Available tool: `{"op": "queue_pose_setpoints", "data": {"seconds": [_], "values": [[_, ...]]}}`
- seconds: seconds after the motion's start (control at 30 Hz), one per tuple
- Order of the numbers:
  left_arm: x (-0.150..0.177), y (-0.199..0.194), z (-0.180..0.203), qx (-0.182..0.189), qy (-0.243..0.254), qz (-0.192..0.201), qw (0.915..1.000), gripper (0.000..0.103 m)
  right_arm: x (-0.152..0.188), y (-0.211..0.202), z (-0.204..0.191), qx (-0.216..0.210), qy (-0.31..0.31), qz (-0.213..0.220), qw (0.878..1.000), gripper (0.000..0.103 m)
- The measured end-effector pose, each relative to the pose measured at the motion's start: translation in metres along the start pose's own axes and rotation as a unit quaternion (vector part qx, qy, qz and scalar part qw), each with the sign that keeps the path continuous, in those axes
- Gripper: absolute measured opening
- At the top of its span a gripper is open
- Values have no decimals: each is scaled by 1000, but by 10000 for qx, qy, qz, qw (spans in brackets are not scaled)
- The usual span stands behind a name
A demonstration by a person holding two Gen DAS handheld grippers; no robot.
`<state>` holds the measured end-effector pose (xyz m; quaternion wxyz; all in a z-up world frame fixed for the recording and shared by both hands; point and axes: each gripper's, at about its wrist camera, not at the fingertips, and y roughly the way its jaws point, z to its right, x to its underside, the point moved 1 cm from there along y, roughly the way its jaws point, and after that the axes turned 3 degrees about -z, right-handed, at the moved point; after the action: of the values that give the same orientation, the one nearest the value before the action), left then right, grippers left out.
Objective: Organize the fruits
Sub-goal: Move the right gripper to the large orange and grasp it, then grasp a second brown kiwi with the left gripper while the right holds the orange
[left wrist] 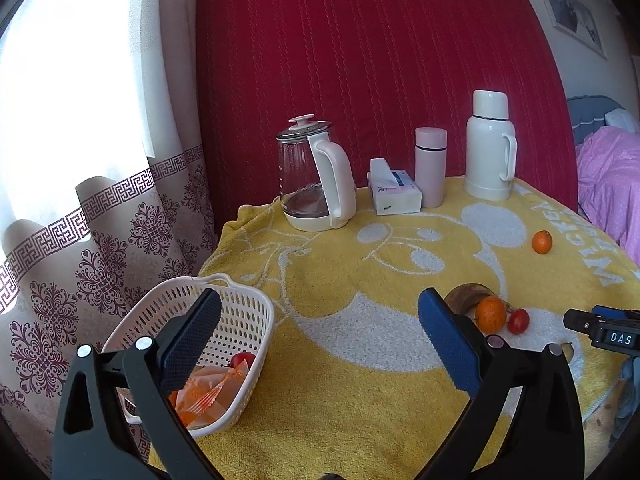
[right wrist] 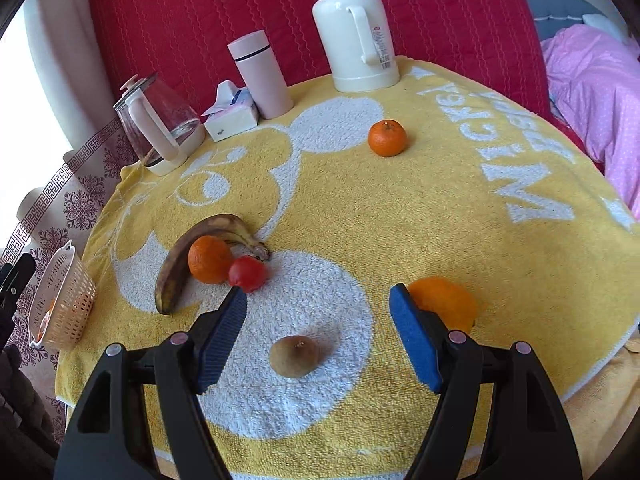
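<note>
**Brown kiwi between parted jaws**

Brown kiwi (right wrist: pixel 294 356) lies near the towel's (right wrist: pixel 440 208) front edge, between the wide-open right gripper's (right wrist: pixel 318 336) fingers, untouched. Left gripper (left wrist: pixel 320 340), also spread and empty, hovers beside the basket (left wrist: pixel 244 312) at the left edge.

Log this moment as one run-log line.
left gripper: open, by basket | right gripper: open, kiwi between fingers | loose: banana, oranges, tomato
</note>
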<state>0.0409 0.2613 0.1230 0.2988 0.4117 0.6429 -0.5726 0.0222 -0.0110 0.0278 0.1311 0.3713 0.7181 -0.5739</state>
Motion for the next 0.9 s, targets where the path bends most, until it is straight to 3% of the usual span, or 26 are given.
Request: {"op": "queue_pose_setpoints", "data": {"seconds": [0.3,0.5,0.63,0.83,0.9], "values": [[5,9,6,115,28,-169,9998,100,-6,-12,17,-175,210,38,9996,74],[7,11,9,154,42,-216,9996,100,-11,-26,33,57,219,220,9995,72],[9,13,13,193,68,-263,9994,100,-11,-18,45,426,229,115,9988,62],[11,16,18,260,106,-342,9990,100,-5,16,54,818,120,-382,9958,50],[12,18,19,304,89,-383,9988,100,-4,17,53,889,35,-328,9955,48]]}}
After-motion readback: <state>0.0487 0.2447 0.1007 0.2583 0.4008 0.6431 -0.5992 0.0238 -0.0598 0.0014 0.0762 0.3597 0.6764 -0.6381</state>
